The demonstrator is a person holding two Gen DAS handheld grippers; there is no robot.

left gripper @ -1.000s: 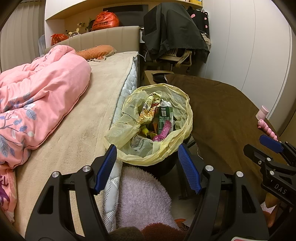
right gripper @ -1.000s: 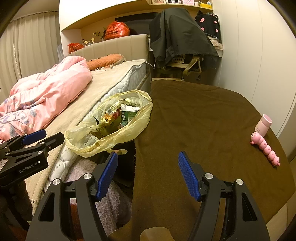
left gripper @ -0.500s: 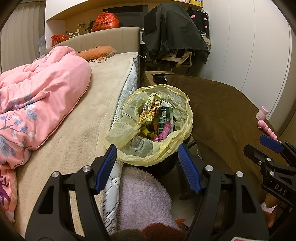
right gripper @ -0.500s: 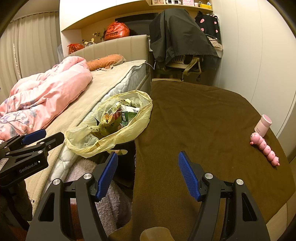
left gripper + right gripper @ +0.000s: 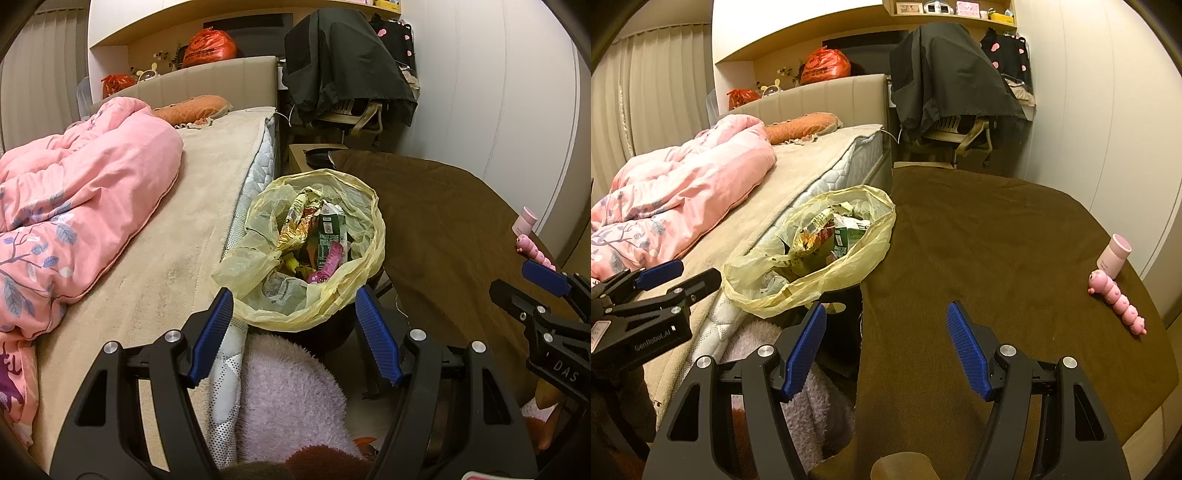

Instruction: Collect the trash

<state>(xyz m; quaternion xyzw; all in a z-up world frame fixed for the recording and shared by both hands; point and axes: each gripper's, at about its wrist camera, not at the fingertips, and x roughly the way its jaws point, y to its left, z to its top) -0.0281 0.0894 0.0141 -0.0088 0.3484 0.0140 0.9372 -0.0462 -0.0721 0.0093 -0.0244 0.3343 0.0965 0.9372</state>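
Yellow-lined bin [image 5: 364, 236]: 1 | left gripper [image 5: 295, 334], right gripper [image 5: 886, 347]: fingers apart, empty | pink toy [image 5: 1117, 301]: 1

White lettering "GenRobot.AI" stands on the black left gripper [image 5: 661, 284] body, seen from the right wrist; "DAS" stands on the black right gripper [image 5: 546, 291] body; the green carton's [image 5: 330, 230] print is unreadable.

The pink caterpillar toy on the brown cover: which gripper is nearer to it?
Right. The right gripper hovers open over the brown cover, the pink caterpillar toy to its right. The left gripper faces the trash bag, farther away.
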